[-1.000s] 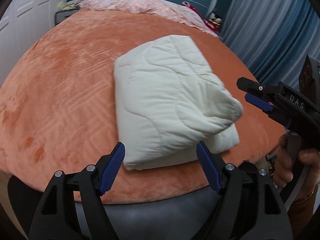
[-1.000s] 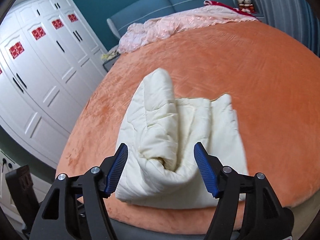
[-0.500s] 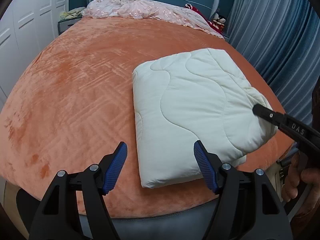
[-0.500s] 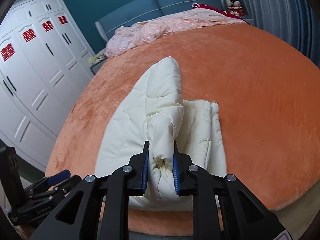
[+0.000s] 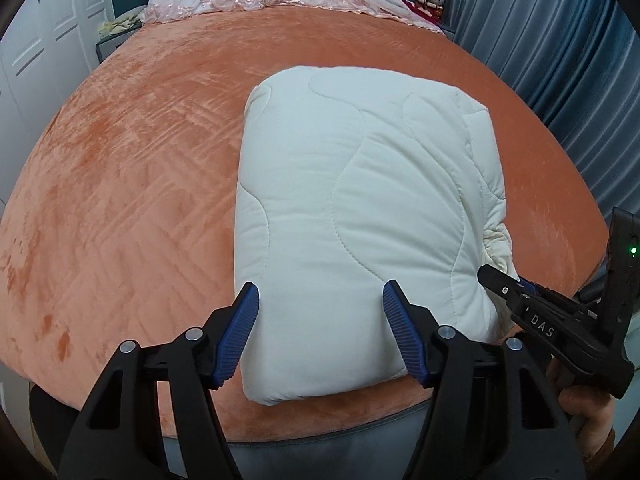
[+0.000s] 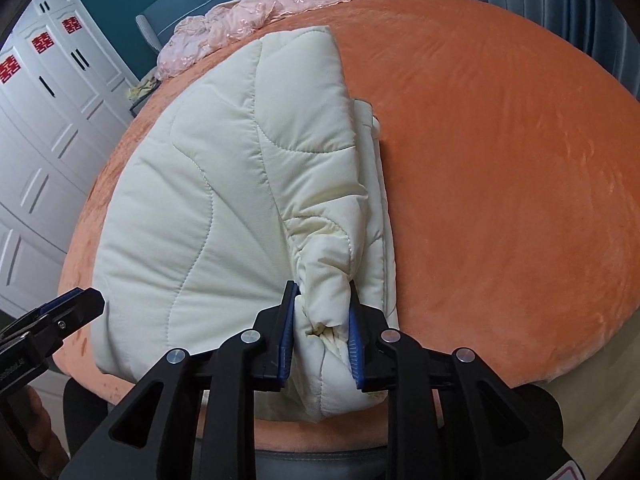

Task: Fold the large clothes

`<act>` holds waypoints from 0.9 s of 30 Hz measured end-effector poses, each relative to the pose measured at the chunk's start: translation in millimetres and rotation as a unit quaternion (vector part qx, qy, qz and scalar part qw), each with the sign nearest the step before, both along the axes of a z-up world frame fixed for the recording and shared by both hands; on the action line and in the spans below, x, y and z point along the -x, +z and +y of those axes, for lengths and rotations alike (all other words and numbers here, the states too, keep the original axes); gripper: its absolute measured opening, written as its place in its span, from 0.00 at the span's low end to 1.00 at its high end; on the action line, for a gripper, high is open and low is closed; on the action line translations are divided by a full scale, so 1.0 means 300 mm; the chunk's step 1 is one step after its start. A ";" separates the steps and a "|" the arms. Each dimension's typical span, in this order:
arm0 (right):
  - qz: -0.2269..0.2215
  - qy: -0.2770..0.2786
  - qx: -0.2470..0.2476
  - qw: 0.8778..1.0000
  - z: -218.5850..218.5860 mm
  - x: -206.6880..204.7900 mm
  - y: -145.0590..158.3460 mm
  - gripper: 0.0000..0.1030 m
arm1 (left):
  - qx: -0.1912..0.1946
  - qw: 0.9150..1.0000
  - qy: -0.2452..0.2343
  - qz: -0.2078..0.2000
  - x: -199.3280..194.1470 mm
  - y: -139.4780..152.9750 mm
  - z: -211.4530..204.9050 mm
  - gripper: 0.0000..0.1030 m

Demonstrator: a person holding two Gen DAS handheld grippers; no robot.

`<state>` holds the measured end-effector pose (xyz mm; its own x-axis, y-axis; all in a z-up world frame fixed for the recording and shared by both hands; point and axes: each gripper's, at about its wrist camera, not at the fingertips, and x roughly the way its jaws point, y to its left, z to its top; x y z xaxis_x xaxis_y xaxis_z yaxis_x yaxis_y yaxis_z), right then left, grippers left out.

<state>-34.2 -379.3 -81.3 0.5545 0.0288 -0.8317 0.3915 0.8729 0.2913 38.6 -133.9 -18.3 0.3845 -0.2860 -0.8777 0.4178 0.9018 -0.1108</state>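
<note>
Pinching a bunched edge of the cream quilted garment [image 6: 224,216] between the right tongs [image 6: 322,322], likely to drag that fold square on the orange bed [image 5: 132,168], with the left tongs [image 5: 320,300] apart, empty, having just narrowed, poised over its near end.

An orange plush bed [image 5: 140,168] fills a bedroom with teal headboard [image 6: 224,12], white wardrobe doors [image 6: 48,92] bearing red emblems, and blue-grey curtains [image 5: 560,52].
</note>
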 end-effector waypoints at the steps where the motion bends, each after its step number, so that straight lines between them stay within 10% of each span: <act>1: 0.002 -0.001 -0.003 1.000 -0.004 -0.004 -0.012 0.20 | -0.003 1.000 0.002 0.007 -0.001 -0.018 -0.003 0.60; 14: 0.016 0.006 -0.015 1.000 -0.016 -0.040 -0.023 0.25 | -0.078 0.997 0.008 -0.013 -0.008 -0.131 -0.059 0.62; 27: -0.080 -0.036 -0.061 0.994 -0.174 -0.163 0.284 0.34 | 0.021 0.999 0.036 -0.018 -0.189 0.105 -0.031 0.59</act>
<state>14.8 -431.4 3.9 0.6837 0.0794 -0.7254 0.3921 0.7984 0.4569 95.4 -143.3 13.2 0.4367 -0.2923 -0.8508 0.3562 0.9246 -0.1349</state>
